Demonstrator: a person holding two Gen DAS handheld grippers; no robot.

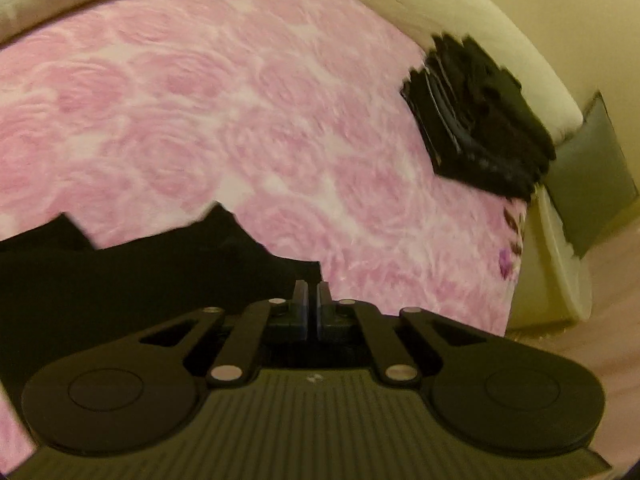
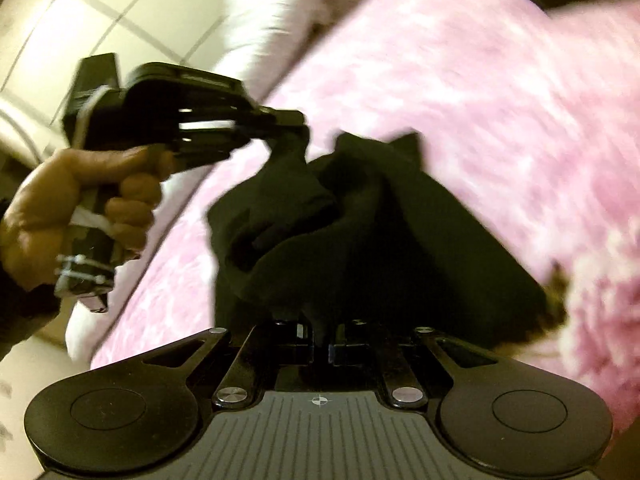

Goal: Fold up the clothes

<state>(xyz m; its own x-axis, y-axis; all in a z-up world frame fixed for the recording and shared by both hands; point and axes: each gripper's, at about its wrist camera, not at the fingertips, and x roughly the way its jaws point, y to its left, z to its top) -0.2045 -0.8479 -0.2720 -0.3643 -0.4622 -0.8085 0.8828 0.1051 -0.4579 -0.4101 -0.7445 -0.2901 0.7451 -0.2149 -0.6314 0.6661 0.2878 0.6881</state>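
Two claws hold one black cloth (image 2: 360, 220) up over the pink bed cover (image 1: 200, 100). The left claw (image 2: 286, 120) is pressed together on a top corner of the cloth, and a hand (image 2: 76, 216) squeezes its handle. The right claw (image 2: 320, 340) is nearly pressed together too, and it pinches a bit of the cloth's near edge. So the cloth hangs bunched between the two claws, just above the cover, not lying flat (the pictures are blurry, so things seem to be moving fast). Far from the cloth, at the edge of the cover next to the cream bed frame (image 1: 460, 12), sits a stack (image 1: 480, 116) of dark folded things. What could go wrong? The cloth is crumpled in the middle, so if it goes down like this it may land in a lump with wrinkles. Each claw grips only a small bit, so a quick tug could make a corner slip out and the cloth would flop down crooked. Counting: two claws, one hand in view, one hanging cloth, one stack (I cannot count the pieces in it), one pink cover.
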